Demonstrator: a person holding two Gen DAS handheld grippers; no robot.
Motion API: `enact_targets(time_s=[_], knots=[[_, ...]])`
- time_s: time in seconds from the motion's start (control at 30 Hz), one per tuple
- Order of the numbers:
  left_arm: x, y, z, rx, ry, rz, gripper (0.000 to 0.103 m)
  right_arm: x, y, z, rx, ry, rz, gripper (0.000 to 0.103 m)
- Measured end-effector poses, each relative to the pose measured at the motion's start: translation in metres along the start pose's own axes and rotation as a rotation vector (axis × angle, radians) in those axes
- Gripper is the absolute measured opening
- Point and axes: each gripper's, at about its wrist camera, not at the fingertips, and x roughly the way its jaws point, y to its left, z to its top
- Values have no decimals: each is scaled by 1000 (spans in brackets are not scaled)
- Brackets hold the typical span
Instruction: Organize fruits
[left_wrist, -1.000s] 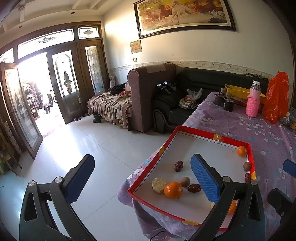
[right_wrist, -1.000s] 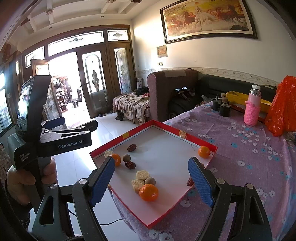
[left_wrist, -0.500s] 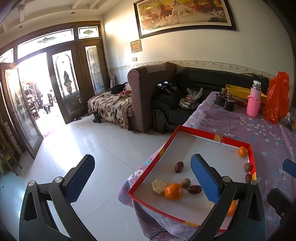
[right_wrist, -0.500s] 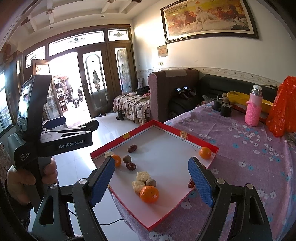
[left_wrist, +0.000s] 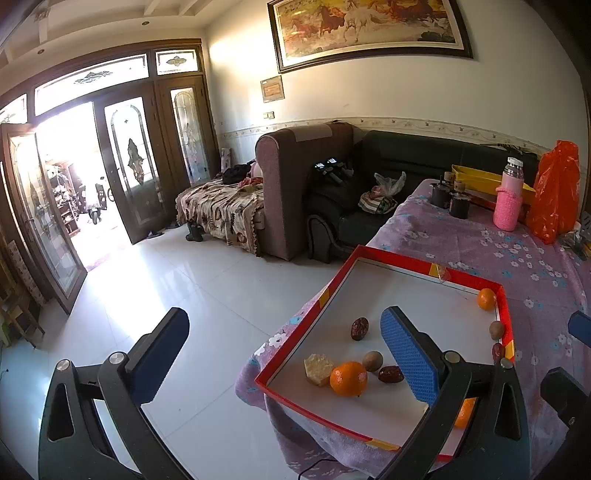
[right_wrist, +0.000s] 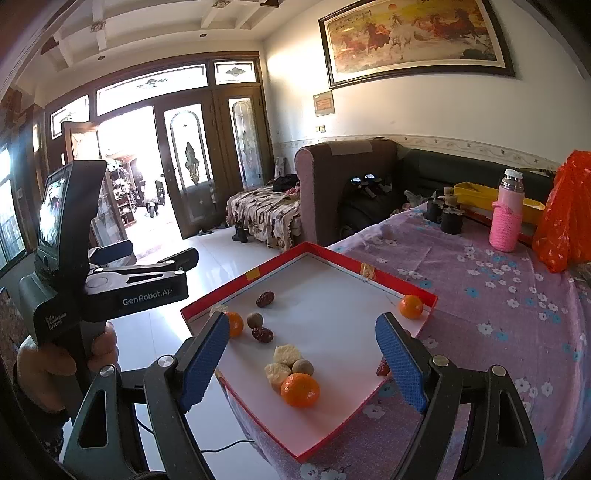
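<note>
Resting on the cloth-covered surface (right_wrist: 491, 314), the red-rimmed tray (right_wrist: 332, 254) holds all the fruit scattered on its white floor, ahead of both pairs of fingers. Both the right gripper (right_wrist: 303, 356) and the left gripper (left_wrist: 284, 354) hover spread wide, grasping nothing. Between the right fingers lies the nearest orange (right_wrist: 300, 390): probably light, firm, prone to roll, so close across its widest girth. Just beyond it, the pale chunks (right_wrist: 284, 354) look crumbly and want gentle pressure. Smallest, the wrinkled red dates (right_wrist: 262, 334) seem light and should be pinched across their short sides.
</note>
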Motion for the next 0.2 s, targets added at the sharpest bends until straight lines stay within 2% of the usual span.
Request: enact_targets(time_s=[0.2], knots=[[-3, -8, -1, 21, -8, -17, 103, 1, 0, -1, -1, 6, 0, 83]])
